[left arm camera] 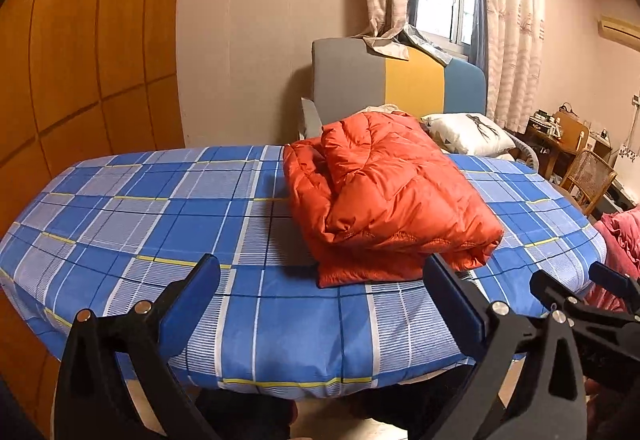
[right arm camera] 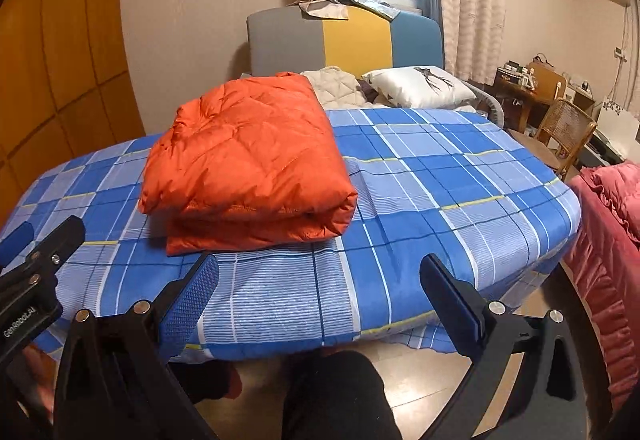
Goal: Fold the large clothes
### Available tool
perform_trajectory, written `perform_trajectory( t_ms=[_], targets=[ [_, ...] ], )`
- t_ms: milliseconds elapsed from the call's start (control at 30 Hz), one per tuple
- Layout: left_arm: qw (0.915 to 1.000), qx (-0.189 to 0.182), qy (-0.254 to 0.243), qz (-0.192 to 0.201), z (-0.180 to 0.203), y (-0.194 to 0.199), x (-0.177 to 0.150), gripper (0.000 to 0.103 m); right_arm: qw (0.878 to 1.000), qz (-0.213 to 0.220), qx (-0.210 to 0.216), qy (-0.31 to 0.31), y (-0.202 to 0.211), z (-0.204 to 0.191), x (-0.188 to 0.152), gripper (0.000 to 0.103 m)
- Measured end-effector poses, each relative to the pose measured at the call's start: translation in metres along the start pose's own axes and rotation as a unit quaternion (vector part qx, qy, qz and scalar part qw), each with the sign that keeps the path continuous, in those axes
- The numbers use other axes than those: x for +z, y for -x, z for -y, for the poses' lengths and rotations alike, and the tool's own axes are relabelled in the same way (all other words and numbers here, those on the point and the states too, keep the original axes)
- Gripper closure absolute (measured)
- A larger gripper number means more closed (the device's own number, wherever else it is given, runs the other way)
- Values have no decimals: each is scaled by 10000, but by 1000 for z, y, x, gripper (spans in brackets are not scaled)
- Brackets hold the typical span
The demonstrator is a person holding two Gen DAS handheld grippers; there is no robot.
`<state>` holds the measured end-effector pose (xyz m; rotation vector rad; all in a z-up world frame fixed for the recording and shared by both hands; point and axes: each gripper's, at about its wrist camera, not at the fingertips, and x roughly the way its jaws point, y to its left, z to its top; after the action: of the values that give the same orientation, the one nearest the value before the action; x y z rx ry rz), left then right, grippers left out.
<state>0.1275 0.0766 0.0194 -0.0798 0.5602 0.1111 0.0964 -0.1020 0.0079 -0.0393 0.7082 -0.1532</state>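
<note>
My left gripper [left arm camera: 320,292] and right gripper [right arm camera: 320,292] gape empty; the puffy orange down jacket [right arm camera: 248,163] (slippery shell) may spring unfolded.

Blue plaid bed [left arm camera: 168,207] bearing 1 folded orange jacket [left arm camera: 384,191], seemingly 1 pillow [left arm camera: 466,131].

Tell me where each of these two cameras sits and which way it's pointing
Left wrist: on the left tongs, open, looking down across the plaid bed at the folded orange jacket; the right tongs show at right.
Right wrist: on the right tongs, open, facing the same bed; jacket left of centre, left tongs at left, person's knee below.
Shared: bed, jacket, pillow, headboard.
</note>
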Motion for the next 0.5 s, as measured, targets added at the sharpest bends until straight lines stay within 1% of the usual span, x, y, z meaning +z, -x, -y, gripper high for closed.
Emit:
perform_trajectory(
  t_ms=[133, 233, 267, 400, 500],
  targets=[
    [10000, -19, -15, -51, -2, 2, -4, 2, 9999, 80, -46, 63, 5, -5, 0, 3],
    [9998, 131, -116, -48, 3, 3, -7, 2, 9998, 122, -94, 92, 7, -7, 1, 3],
    [9998, 130, -165, -23, 4, 4, -9, 2, 9998, 130, -118, 104, 8, -8, 1, 3],
    [9999, -105, -95, -52, 4, 5, -11, 2, 9996, 173, -203, 80, 10, -6, 0, 3],
    [9996, -201, -180, -74, 9, 6, -12, 2, 9993, 162, -334, 22, 11, 0, -1, 3]
  ],
)
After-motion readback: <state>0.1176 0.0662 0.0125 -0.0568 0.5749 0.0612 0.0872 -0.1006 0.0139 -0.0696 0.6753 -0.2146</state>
